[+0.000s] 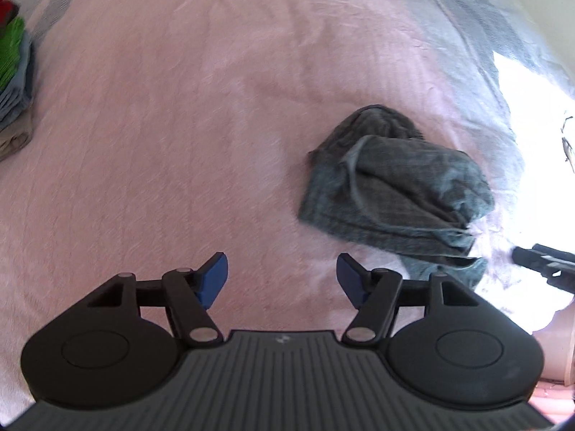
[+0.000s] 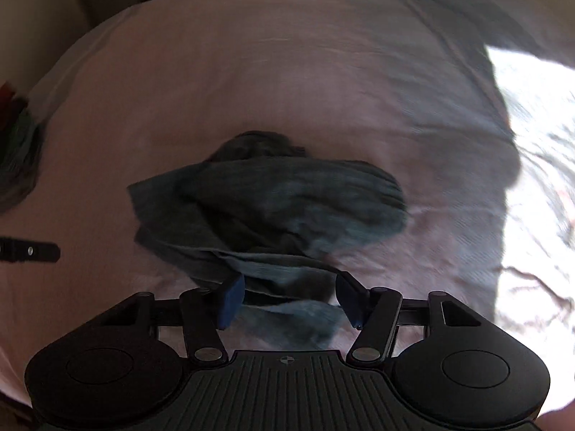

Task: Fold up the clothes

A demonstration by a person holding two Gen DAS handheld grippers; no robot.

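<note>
Between the blue pads of the left gripper (image 1: 282, 280) lies only bare pink cover: its jaws stand wide apart and hold nothing. The fingers are matte black linkage arms with silver pivot pins, each ending in a wedge-shaped blue pad, set on a ribbed grey body flanked by two round black housings. Beneath them the pink bedspread (image 1: 187, 115) is a soft, faintly ribbed weave with shallow creases.

To the right of this gripper and a little farther off, a grey-blue garment (image 1: 395, 194) sits in a crumpled heap on the bedspread, a fine woven check with stitched hems and a thin cord or seam looping over its top fold. Just beyond its near right corner the black tip of the right gripper (image 1: 542, 264) shows at the edge of the view. At the far left edge stands a stack of folded clothes (image 1: 14, 82), layered red, green, blue and tan.

From the right wrist view, the right gripper (image 2: 289, 300) is likewise spread wide, its pads on either side of the garment's (image 2: 273, 208) near hem, with cloth lying between them but not pinched. This view is dim and blurred; the garment reads as a rounded, rolled bundle. A striped grey-and-white blanket (image 2: 467, 82) covers the far right of the bed, washed out by bright sunlight.
</note>
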